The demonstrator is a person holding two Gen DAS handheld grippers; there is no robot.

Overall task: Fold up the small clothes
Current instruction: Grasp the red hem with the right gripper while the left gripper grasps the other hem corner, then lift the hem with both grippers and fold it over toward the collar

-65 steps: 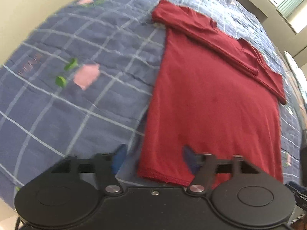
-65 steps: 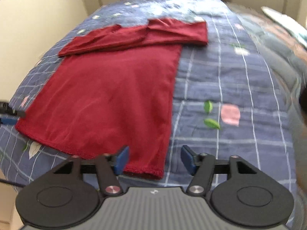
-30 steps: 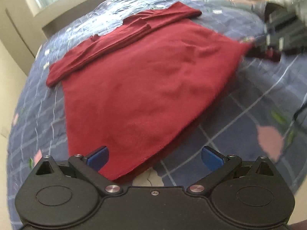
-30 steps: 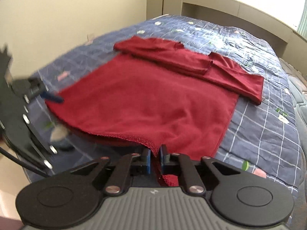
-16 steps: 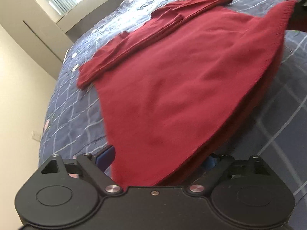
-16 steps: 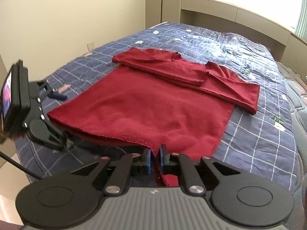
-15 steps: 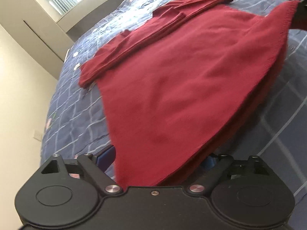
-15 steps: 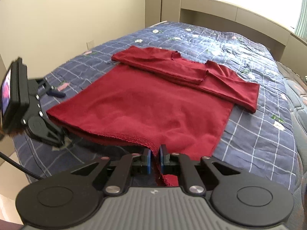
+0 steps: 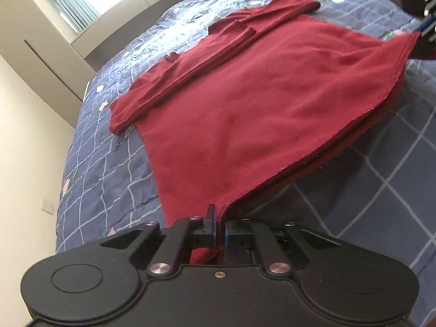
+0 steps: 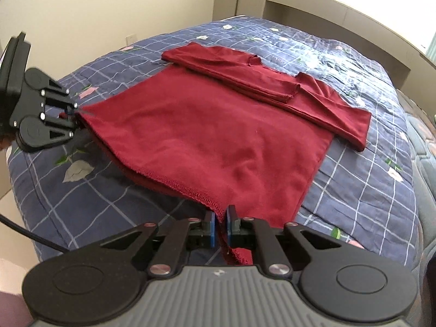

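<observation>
Red shirt: lies flat on the bed, sleeves folded across its far end, long axis running away from both grippers. Left gripper: jaws have just been closing, now clamped on the shirt's near-left hem corner. Right gripper: jaws pinched shut on the near-right hem corner. Hem stretched between them, lifted slightly; the fold likely carries it toward the sleeves.

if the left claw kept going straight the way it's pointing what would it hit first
The red shirt. The left claw, just closed on its hem corner, points across the garment, so it would likely push into that cloth, then the blue quilt beneath.
</observation>
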